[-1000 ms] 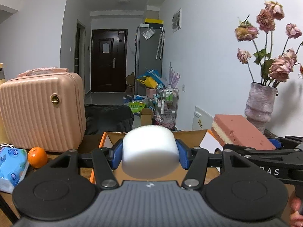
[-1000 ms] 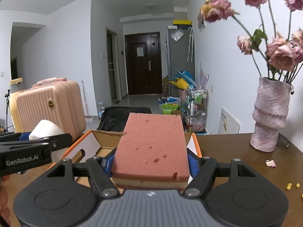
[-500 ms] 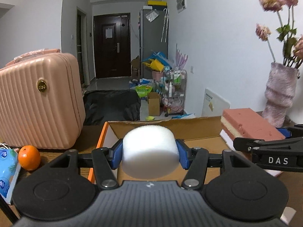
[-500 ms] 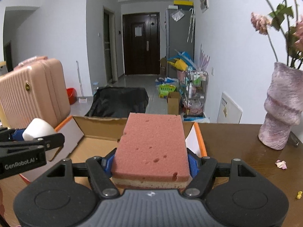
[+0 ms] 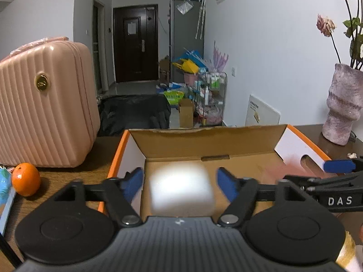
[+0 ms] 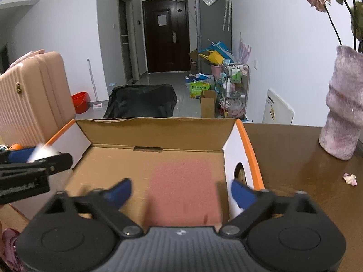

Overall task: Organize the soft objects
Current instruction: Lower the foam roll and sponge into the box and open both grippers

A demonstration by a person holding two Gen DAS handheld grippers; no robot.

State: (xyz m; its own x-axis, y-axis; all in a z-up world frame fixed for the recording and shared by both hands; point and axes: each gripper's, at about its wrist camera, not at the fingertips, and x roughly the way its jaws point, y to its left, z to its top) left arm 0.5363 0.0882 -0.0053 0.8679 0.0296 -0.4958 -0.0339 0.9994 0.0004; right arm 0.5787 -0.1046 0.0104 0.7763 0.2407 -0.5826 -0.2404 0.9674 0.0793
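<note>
Both grippers are being held over the open box (image 5: 204, 145), pointed down into it; the left gripper (image 5: 180, 180) is being shown with its jaws spread wide, having just been opening, and the white foam (image 5: 181, 187) is sitting blurred between the blue pads (image 5: 133, 181) with a gap visible on each side, so nothing is being pinched; whether the foam is resting on the box floor or dropping cannot be told. The right gripper (image 6: 181, 191) is likewise being seen wide apart, its jaws having just been opening; the pink sponge (image 6: 185, 192) is lying blurred between them over the right part of the cardboard floor, clear of both pads. The box is being flanked on the table (image 6: 290, 158) by a pink suitcase (image 5: 45, 108) and an orange (image 5: 26, 179) to the left, and by a vase (image 6: 342, 113) to the right, well apart from it.
</note>
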